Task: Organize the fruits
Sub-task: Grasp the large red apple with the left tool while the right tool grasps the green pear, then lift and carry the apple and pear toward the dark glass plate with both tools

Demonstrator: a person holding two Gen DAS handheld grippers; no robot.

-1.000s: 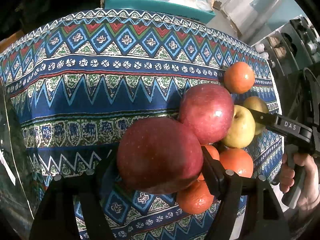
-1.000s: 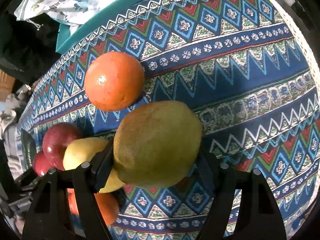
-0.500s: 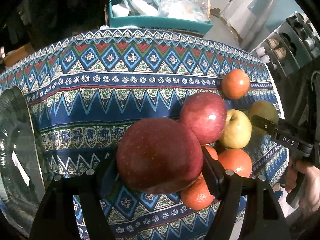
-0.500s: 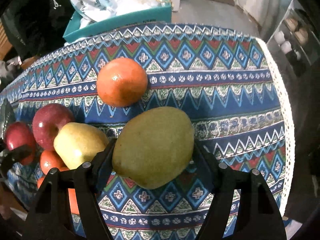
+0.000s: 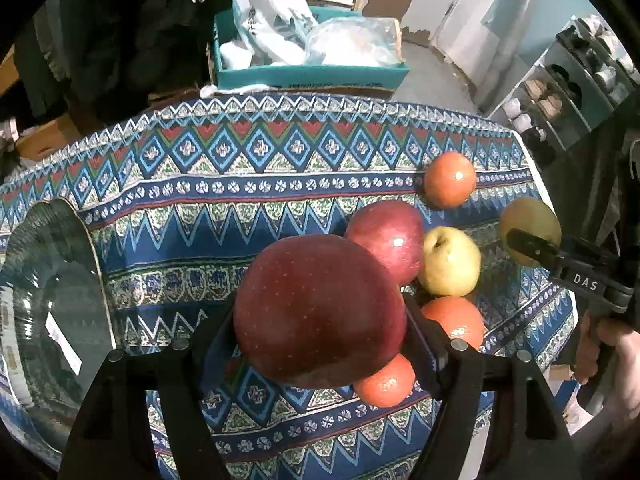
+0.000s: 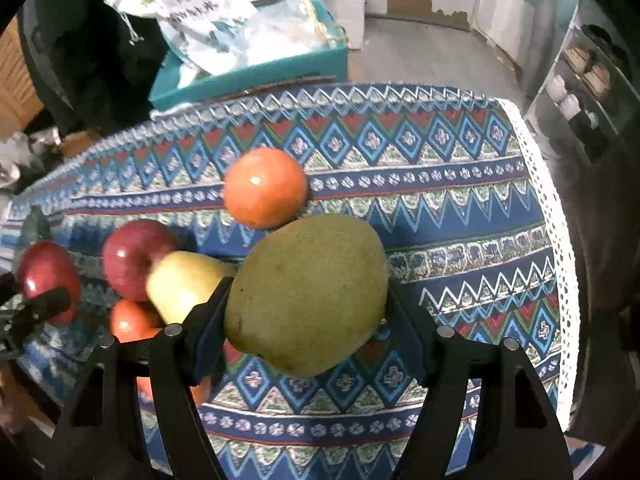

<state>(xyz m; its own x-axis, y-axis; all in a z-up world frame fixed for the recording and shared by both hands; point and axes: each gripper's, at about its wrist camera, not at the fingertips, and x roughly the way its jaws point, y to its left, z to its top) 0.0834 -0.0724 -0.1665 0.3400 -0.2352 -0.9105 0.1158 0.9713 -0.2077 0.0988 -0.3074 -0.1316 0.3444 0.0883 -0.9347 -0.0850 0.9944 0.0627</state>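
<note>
A patterned blue tablecloth (image 5: 248, 200) is being shown under the fruit, with a teal box (image 5: 308, 72) beyond and a glass bowl (image 5: 48, 300) at its left. A red apple (image 5: 320, 308) is being clamped above it by the left gripper (image 5: 320, 320), a green mango (image 6: 308, 292) by the right gripper (image 6: 308, 320).

Dark red apple (image 5: 320, 312), green-yellow mango (image 6: 308, 292), orange tangerine (image 6: 265, 193), blue zigzag-and-diamond tablecloth (image 6: 460, 216), perhaps teal box (image 5: 312, 74)
</note>
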